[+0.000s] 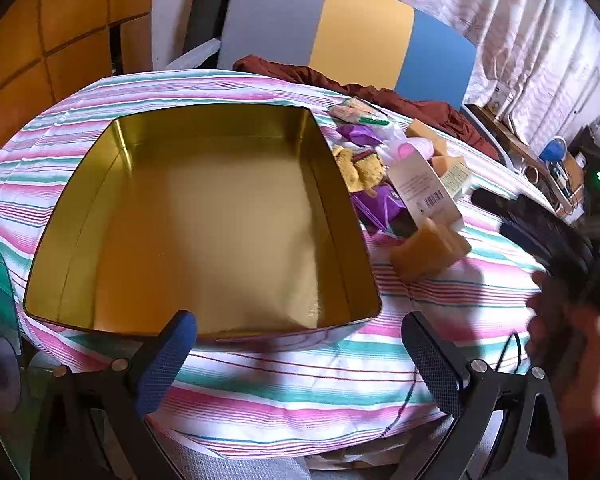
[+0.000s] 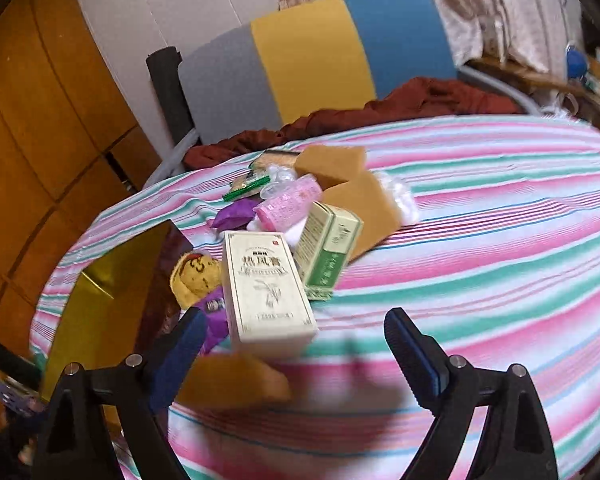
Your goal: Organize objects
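An empty gold tin box (image 1: 204, 216) lies open on the striped tablecloth (image 1: 300, 392). My left gripper (image 1: 300, 344) is open just before its near rim. To the tin's right is a heap: tan sponge blocks (image 1: 428, 252), a cream carton (image 1: 424, 184), purple packets (image 1: 376, 204) and a yellow pouch (image 1: 358, 166). In the right wrist view my right gripper (image 2: 296, 336) is open. A blurred tan sponge (image 2: 236, 380) lies on the cloth by its left finger, and the cream carton (image 2: 264, 284) stands just beyond. The tin (image 2: 112, 280) is at the left.
A green-and-cream box (image 2: 328, 248), a pink roll (image 2: 288, 204) and more sponge blocks (image 2: 332, 164) lie further back. A chair (image 2: 312, 64) with a dark red cloth (image 2: 420, 100) stands behind the table. A cluttered shelf (image 1: 556, 168) is at the right.
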Available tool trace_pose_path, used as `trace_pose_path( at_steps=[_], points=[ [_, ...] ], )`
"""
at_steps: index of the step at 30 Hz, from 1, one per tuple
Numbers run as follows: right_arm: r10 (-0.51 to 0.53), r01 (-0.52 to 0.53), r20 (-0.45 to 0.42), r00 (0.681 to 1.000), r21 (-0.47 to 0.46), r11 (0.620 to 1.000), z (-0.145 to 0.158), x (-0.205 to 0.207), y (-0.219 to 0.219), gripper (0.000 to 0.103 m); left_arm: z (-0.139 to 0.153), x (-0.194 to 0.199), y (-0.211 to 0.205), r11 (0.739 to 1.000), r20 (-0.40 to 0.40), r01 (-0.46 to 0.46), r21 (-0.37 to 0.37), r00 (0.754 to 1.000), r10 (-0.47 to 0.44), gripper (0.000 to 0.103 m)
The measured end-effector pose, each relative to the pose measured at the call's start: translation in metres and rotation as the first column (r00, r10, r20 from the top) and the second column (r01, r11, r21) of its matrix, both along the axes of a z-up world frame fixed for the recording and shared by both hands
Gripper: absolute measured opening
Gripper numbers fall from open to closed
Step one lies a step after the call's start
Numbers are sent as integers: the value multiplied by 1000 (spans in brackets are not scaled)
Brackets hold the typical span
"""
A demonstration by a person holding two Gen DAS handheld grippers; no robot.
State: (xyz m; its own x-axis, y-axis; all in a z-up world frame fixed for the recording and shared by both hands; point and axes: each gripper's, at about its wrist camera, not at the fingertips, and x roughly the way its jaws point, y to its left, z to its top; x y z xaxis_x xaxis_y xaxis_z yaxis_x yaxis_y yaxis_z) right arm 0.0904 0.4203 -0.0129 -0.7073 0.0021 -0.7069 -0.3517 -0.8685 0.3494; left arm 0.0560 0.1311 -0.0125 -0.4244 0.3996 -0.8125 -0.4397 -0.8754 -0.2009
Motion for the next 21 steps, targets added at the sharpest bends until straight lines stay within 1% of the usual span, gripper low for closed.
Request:
trace_pose_path(
  at_steps=[3, 4, 6, 7, 8, 9, 10, 12, 15, 18, 21],
  points=[
    [61, -57, 75, 995, -60, 997, -14, -28, 1, 90, 0, 7, -7, 1000, 2, 1, 22, 1000, -1, 103],
    [62, -56, 88, 994, -69, 996, -18, -32, 1, 85, 1, 7, -8, 999, 6, 4, 32, 1000, -4, 103],
    [71, -61, 110, 991, -95, 994, -28, -42, -1, 79, 2, 8, -7, 999, 11, 21, 46, 1000, -21, 103],
    [78, -65, 125, 989, -103, 993, -33, -45, -2, 69, 3, 9, -6, 999, 6, 25, 43, 1000, -25, 103],
    [85, -71, 125, 989, -112, 991, -36, -47, -1, 61, 4, 11, -5, 999, -4, 34, 34, 999, -34, 103],
    [94, -81, 108, 990, -121, 989, -35, -46, -3, 58, 5, 12, -2, 999, -12, 44, 28, 999, -44, 103],
    [104, -92, 92, 990, -121, 988, -34, -45, -4, 54, 6, 14, 1, 998, -24, 59, 19, 998, -58, 103],
    [105, -98, 67, 992, -106, 990, -29, -38, -9, 53, 7, 17, 5, 997, -38, 70, 9, 997, -70, 103],
    [92, -88, 24, 996, -122, 989, -17, -25, -5, 52, 6, 17, 15, 995, -48, 99, 8, 994, -99, 103],
    [61, -63, -22, 998, -90, 994, -1, -3, -1, 52, 9, 16, 29, 990, -69, 140, 9, 988, -139, 103],
    [14, -17, -44, 999, -62, 998, 11, 16, 7, 52, 12, 14, 48, 982, -86, 189, 9, 978, -188, 103]
  ],
)
